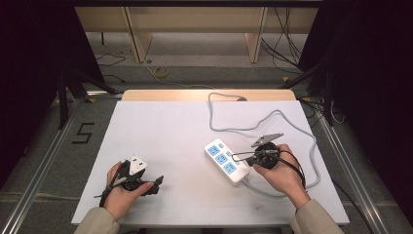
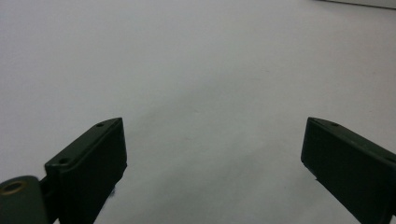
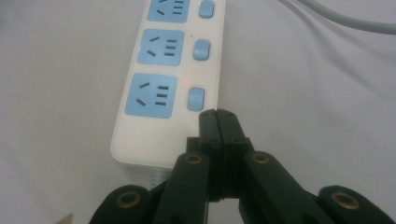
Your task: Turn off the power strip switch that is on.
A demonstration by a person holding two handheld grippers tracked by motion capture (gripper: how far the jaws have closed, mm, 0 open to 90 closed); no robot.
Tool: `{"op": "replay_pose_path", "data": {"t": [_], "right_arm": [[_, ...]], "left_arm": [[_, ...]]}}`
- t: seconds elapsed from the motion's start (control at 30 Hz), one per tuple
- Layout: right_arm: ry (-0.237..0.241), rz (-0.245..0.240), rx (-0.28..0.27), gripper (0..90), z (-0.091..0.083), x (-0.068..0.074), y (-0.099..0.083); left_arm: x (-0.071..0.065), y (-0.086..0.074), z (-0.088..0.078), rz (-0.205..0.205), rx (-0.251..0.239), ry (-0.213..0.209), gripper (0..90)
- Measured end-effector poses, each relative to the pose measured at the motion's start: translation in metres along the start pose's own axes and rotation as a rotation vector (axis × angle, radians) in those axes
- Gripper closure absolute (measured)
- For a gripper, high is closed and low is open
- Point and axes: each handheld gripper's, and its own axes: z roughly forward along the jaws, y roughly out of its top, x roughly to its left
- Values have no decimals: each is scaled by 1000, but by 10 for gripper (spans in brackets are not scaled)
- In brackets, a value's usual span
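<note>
A white power strip [image 1: 225, 161] with three blue sockets lies right of the table's centre, and its grey cable [image 1: 272, 119] loops toward the far edge. In the right gripper view the strip [image 3: 154, 93] has a blue switch [image 3: 195, 99] beside each socket. My right gripper [image 3: 217, 113] is shut with nothing between its jaws, its tip over the strip's near end just below the nearest switch. From above, the right gripper [image 1: 234, 156] points left at the strip. My left gripper [image 1: 159, 182] rests near the front left, open [image 2: 212, 126] above the bare white table [image 2: 196, 70].
The white table [image 1: 160, 126] has a wooden strip along its far edge [image 1: 204, 94]. A black "5" [image 1: 84, 132] marks the floor at the left. Loose cables [image 1: 287, 39] and wooden legs stand behind. Dark curtains flank both sides.
</note>
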Motion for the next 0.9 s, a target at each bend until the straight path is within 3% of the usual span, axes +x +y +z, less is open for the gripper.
{"op": "replay_pose_path", "data": {"t": [0.9], "right_arm": [[9, -17, 20, 900, 5, 4, 13]], "left_arm": [[0, 0, 0, -7, -4, 0, 66]]}}
